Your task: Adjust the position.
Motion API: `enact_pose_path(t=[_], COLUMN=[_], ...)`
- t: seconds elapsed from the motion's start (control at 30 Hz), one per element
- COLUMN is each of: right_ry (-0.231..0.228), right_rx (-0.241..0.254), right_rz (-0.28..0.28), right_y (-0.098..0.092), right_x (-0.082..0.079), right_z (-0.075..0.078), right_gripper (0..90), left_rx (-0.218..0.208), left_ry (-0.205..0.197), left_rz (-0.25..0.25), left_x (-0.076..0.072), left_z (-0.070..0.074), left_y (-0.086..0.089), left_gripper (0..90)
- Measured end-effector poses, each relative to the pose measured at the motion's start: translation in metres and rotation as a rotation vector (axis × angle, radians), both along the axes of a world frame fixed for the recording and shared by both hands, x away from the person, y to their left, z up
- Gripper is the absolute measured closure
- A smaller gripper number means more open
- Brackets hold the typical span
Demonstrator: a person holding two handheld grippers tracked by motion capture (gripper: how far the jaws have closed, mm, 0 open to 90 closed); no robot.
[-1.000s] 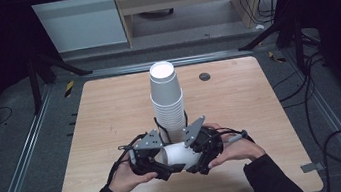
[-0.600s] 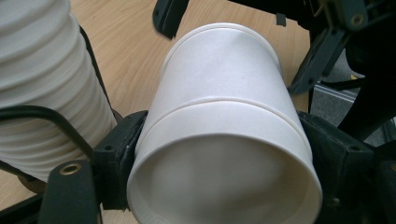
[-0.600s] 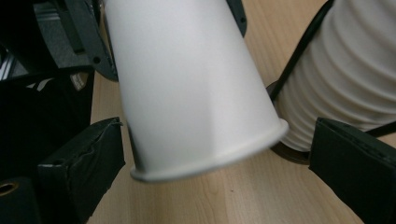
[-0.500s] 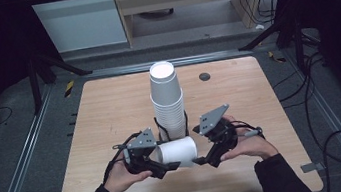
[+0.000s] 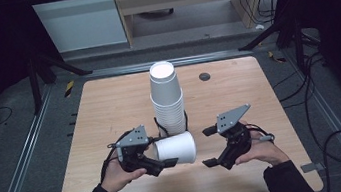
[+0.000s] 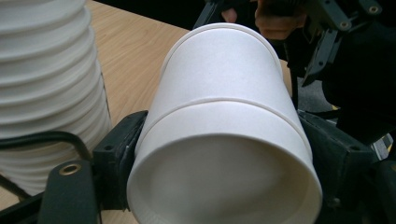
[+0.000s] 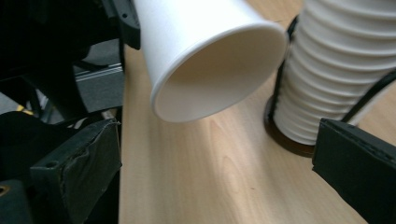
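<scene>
Gripping nested cups (image 5: pixel 176 148), left tongs (image 5: pixel 163 157); right tongs (image 5: pixel 211 147) agape

White cups (image 5: pixel 176 148), black jaws, light wood-grain table (image 5: pixel 109 104)

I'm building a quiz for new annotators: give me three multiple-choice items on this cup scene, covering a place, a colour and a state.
1. Where does the tall stack of white paper cups stand?
A. behind the two grippers
B. on the floor
C. at the table's right edge

2. What colour is the loose paper cup?
A. red
B. white
C. blue

3. How is the right gripper?
A. shut on the cup
B. open, apart from the cup
C. shut on a cable

Key: 1 A, the stack rises mid-table beyond both hands. 2 B, plain white. 3 B, its jaws stand spread; the left gripper clamps the cup sideways.
</scene>
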State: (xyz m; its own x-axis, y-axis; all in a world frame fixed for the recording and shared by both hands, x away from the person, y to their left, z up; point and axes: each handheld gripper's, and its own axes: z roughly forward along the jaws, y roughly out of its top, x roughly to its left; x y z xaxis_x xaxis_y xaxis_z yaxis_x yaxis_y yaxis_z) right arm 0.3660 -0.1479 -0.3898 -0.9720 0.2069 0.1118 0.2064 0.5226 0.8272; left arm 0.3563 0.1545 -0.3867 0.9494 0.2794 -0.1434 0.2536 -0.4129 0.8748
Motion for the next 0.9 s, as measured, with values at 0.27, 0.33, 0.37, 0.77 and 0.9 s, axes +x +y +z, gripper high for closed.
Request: enact_pose_path(t=[0.27,0.33,0.37,0.77,0.9], right_ry=[0.026,0.031,0.031,0.057,0.064], right_rx=[0.016,0.022,0.028,0.030,0.034], right_rz=[0.044,0.052,0.058,0.081,0.100], right_y=[0.011,0.014,0.015,0.025,0.028], right_x=[-0.002,-0.002,-0.002,0.003,0.004], right_z=[-0.005,-0.005,-0.005,-0.011,-0.014], right_gripper=[1.5,1.7,1.8,2.6,4.2], left_rx=[-0.033,-0.032,-0.030,-0.038,-0.029], left_ry=[0.000,0.002,0.000,0.010,0.013], left_rz=[-0.052,-0.059,-0.066,-0.101,-0.112], left_x=[-0.001,-0.001,-0.001,-0.001,-0.002], left_z=[0.007,0.007,0.006,0.004,0.002], left_y=[-0.007,-0.009,-0.011,-0.020,-0.022], left_gripper=[21.8,21.8,21.8,21.9,21.9])
